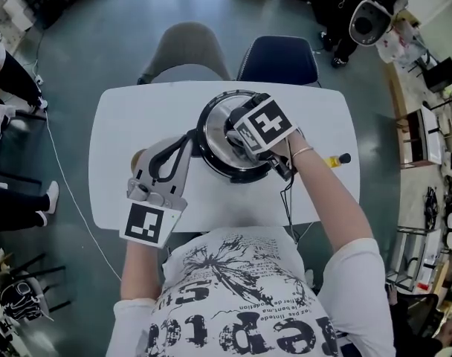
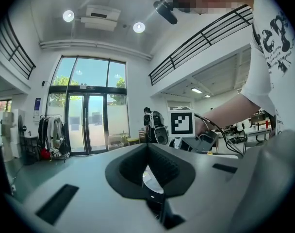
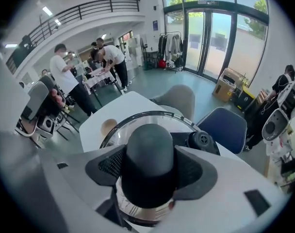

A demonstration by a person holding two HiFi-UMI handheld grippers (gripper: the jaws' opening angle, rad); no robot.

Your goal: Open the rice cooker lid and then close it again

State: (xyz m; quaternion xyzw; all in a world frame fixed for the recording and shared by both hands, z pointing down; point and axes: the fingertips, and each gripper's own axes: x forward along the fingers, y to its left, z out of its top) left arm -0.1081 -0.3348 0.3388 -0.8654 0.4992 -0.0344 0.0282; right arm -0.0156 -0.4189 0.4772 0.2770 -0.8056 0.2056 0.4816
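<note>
A rice cooker (image 1: 220, 163) with a glass lid (image 1: 214, 122) stands in the middle of the white table (image 1: 129, 110). My right gripper (image 1: 238, 137) points steeply down over the lid. In the right gripper view its pads (image 3: 192, 171) press both sides of the black lid knob (image 3: 150, 157), so my right gripper (image 3: 150, 174) is shut on it. My left gripper (image 1: 187, 141) lies level at the cooker's left side, its tips together by the rim. In the left gripper view, my left gripper (image 2: 147, 152) has its pads meeting, with only a sliver of shiny lid (image 2: 151, 181) showing below them.
Behind the table stand a grey chair (image 1: 187, 50) and a blue chair (image 1: 279, 59). A round tan disc (image 1: 139, 157) lies left of the cooker and a small yellow-and-black item (image 1: 336, 160) on the right. A cable (image 1: 289, 199) runs off the front edge. People stand far left.
</note>
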